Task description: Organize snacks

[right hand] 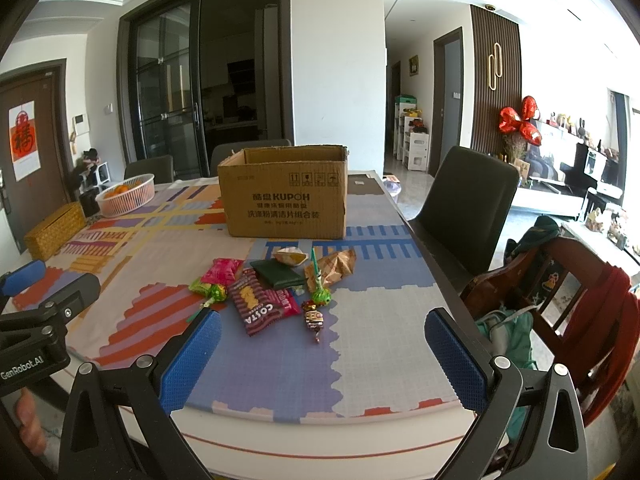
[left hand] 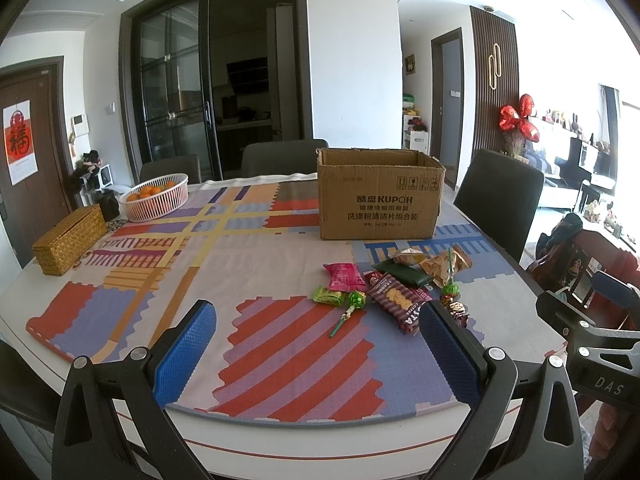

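Observation:
A pile of snacks lies on the patterned mat in front of an open cardboard box (left hand: 378, 196) (right hand: 285, 196). It holds a maroon Costa biscuit pack (left hand: 396, 300) (right hand: 258, 304), a pink packet (left hand: 344, 276) (right hand: 222, 271), a dark green pack (left hand: 404, 273) (right hand: 280, 274), tan wrappers (left hand: 440, 265) (right hand: 334, 266), green lollipops (left hand: 354, 304) (right hand: 320, 294) and a small wrapped candy (right hand: 313, 318). My left gripper (left hand: 316, 340) is open and empty, near the table's front edge, short of the pile. My right gripper (right hand: 324, 348) is open and empty, just before the candy.
A white basket of oranges (left hand: 156, 196) (right hand: 126, 196) and a woven tissue box (left hand: 68, 240) (right hand: 54, 232) stand at the far left. Dark chairs (left hand: 498, 200) (right hand: 468, 204) ring the table. A wooden high chair with clothes (right hand: 560, 300) stands at the right.

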The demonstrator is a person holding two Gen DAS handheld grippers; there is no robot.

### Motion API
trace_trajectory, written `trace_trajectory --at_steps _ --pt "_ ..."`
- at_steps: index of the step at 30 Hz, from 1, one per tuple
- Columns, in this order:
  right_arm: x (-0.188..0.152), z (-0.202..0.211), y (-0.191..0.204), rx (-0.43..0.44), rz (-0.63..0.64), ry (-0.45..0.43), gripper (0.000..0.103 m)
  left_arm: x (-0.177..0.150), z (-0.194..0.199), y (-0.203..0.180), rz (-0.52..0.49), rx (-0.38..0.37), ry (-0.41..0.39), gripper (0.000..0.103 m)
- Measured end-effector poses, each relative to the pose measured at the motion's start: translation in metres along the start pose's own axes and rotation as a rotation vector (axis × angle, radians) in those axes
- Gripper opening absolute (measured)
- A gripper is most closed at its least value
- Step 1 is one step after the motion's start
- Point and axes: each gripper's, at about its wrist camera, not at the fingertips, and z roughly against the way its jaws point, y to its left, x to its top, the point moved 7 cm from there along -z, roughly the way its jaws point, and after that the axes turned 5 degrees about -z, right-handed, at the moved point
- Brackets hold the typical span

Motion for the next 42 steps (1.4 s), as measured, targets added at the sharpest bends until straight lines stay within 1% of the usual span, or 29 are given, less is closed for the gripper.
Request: trace_trajectory --at_steps 26,31,39,42 --pt "-0.001 0.001 0.001 0.002 0.005 0.011 0.103 -0.004 -0.002 -0.001 0.002 -0.004 0.01 0.103" --pt "-0.008 -0.007 0.007 0.012 0.01 0.032 0.103 -0.01 -0.01 -0.003 -0.001 -0.015 0.029 0.103" --pt "-0.011 -0.026 0.0 0.022 -0.003 0.075 0.103 -0.01 -0.026 -0.012 -0.051 -0.055 0.041 0.103" --pt "-0.012 -0.037 0.001 0.025 0.006 0.091 0.103 -0.008 -0.037 -0.014 -0.072 -0.06 0.049 0.099"
